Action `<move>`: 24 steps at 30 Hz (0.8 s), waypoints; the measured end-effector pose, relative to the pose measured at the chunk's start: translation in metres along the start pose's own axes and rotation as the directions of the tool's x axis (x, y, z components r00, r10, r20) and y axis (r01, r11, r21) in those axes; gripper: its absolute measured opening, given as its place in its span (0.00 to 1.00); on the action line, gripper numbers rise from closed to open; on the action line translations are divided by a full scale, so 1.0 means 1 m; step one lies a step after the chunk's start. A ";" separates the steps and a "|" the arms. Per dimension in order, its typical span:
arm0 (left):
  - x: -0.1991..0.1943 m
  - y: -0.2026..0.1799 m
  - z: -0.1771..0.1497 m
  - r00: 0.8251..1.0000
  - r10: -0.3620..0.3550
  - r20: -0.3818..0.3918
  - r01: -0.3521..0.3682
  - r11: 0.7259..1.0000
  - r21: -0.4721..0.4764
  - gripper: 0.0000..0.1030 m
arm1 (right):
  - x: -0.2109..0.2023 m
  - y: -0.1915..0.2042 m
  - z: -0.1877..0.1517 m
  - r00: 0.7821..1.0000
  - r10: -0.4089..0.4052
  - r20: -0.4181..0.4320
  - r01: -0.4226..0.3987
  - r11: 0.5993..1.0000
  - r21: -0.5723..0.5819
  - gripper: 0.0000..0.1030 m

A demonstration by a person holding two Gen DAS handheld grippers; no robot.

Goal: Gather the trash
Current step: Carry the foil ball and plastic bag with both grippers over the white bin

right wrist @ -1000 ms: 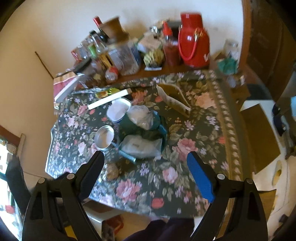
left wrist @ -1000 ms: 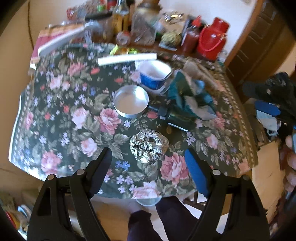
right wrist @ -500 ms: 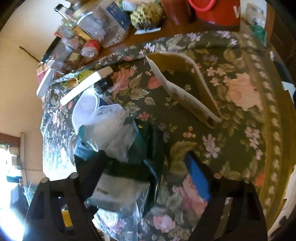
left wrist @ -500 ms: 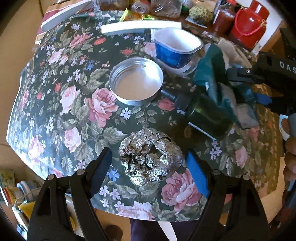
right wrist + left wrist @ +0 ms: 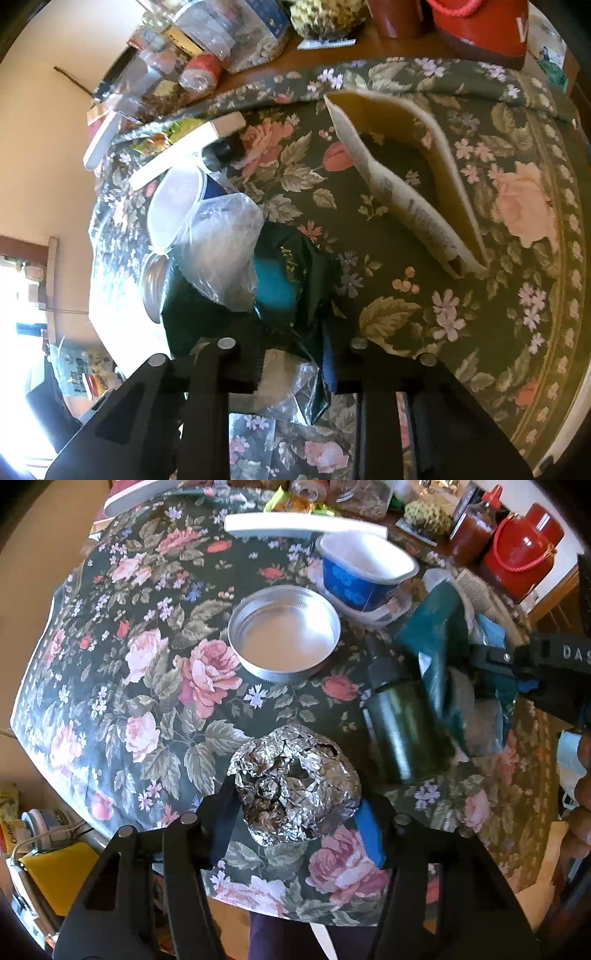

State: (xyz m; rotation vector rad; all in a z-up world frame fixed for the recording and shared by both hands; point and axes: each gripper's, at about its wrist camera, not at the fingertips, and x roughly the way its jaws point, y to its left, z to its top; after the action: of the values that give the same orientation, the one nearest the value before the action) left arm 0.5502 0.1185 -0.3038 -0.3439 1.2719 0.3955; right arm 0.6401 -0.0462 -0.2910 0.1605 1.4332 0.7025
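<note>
A crumpled foil ball [image 5: 295,786] lies on the floral tablecloth [image 5: 147,657] near its front edge. My left gripper [image 5: 295,830] is shut on the foil ball, one finger against each side. My right gripper [image 5: 291,350] is shut on a dark green plastic bag [image 5: 295,273] holding clear plastic wrap [image 5: 221,243]. In the left wrist view the right gripper [image 5: 524,664] pinches the same green bag [image 5: 436,646] at the right. A dark green bottle [image 5: 402,731] lies beside the bag.
A round metal lid [image 5: 284,638], a blue and white tub [image 5: 365,572] and a long white box [image 5: 303,526] lie behind the foil. A curled cardboard piece [image 5: 406,177] lies right of the bag. Jars, bottles and a red thermos [image 5: 521,550] crowd the far edge.
Both grippers came down to the table and closed: the left around the foil ball, the right on the green bag.
</note>
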 end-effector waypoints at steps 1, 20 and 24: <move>-0.004 0.001 0.001 1.000 -0.007 0.007 0.007 1.000 0.001 0.55 | -0.005 0.000 -0.001 1.000 -0.004 0.010 0.004 1.000 -0.005 0.18; -0.151 0.048 -0.032 0.925 -0.237 0.298 0.179 0.961 0.210 0.55 | -0.144 0.073 -0.108 0.899 -0.154 0.410 0.131 0.988 0.084 0.14; -0.178 0.069 -0.059 0.891 -0.307 0.333 0.215 0.934 0.287 0.55 | -0.158 0.094 -0.153 0.864 -0.190 0.466 0.141 0.980 0.140 0.14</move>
State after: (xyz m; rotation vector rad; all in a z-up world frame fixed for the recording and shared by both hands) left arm 0.4238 0.1351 -0.1495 -0.2145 0.8701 0.0621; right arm 0.4677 -0.1022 -0.1349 0.2670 0.9898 0.4076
